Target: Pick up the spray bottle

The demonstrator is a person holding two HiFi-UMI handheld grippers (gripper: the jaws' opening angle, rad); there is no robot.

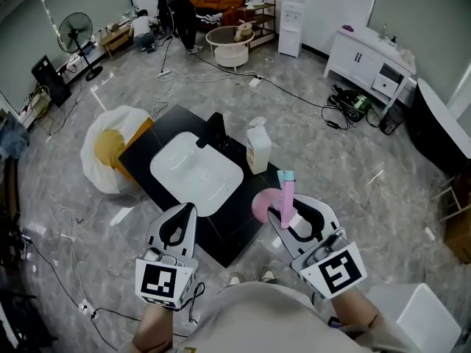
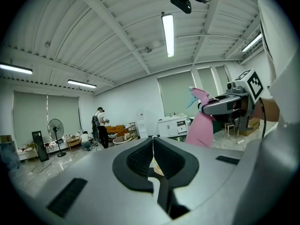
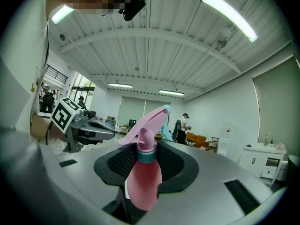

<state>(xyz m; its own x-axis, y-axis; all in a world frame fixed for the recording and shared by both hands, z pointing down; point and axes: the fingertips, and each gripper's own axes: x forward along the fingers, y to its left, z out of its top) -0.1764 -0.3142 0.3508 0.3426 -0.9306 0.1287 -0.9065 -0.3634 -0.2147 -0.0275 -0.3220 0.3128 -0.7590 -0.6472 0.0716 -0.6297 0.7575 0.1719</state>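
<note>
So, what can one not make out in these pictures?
- Spray bottle: its base is hidden behind the body of the right gripper in the right gripper view, and behind the body of the left gripper in the left gripper view.
- White bottle beside the sink: its label is too small to read in the head view.

Support: black slab (image 1: 234, 230) resting on grey marbled floor (image 1: 331, 160)
On slab: white basin (image 1: 196, 173), black tap (image 1: 215, 132) at its far edge, white bottle (image 1: 257, 149) upright nearby
On floor: white bag (image 1: 103, 179) against slab's left edge
</note>
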